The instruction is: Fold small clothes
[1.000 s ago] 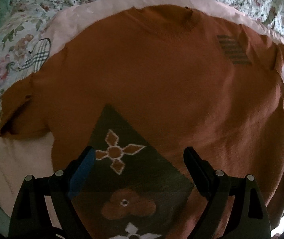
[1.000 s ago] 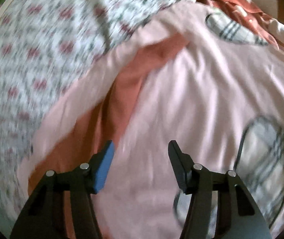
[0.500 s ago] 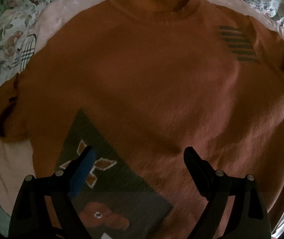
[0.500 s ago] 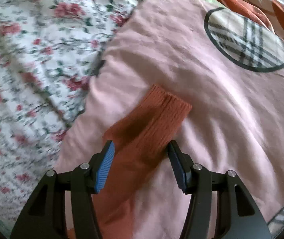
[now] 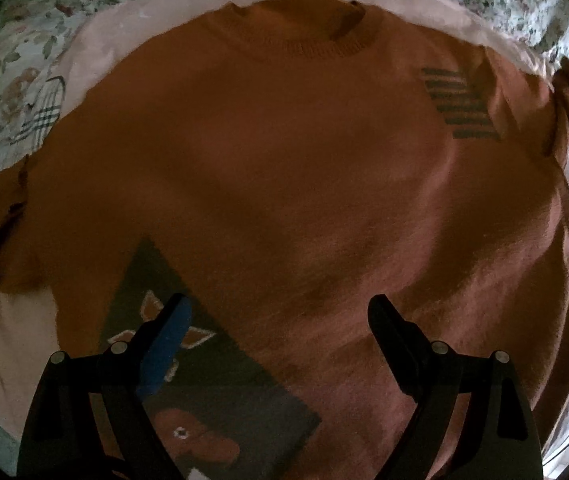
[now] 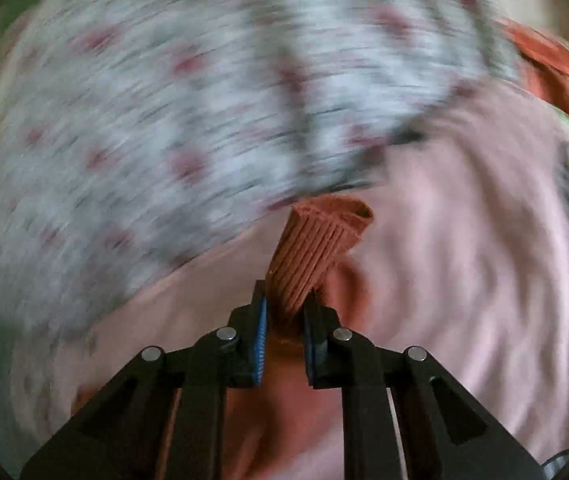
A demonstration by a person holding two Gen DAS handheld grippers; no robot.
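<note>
A rust-orange knit sweater [image 5: 284,184] lies flat, front up, on a pink blanket [image 5: 96,52], its collar at the far side. A dark patch with flower shapes [image 5: 220,376] is on its lower front. My left gripper [image 5: 280,320] is open and hovers above the sweater's lower part, holding nothing. In the right wrist view my right gripper [image 6: 284,300] is shut on the ribbed cuff of the sweater's sleeve [image 6: 316,248] and holds it lifted off the pink blanket [image 6: 464,280].
A floral bedsheet [image 5: 12,60] surrounds the pink blanket; it also shows, blurred, in the right wrist view [image 6: 164,120]. An orange-and-white cloth [image 6: 556,64] lies at the far right. The blanket has plaid shapes [image 5: 44,108].
My right gripper has closed on the sleeve cuff and lifted it; its view is now blurred by motion. My left gripper has drifted slightly over the sweater and stays open.
</note>
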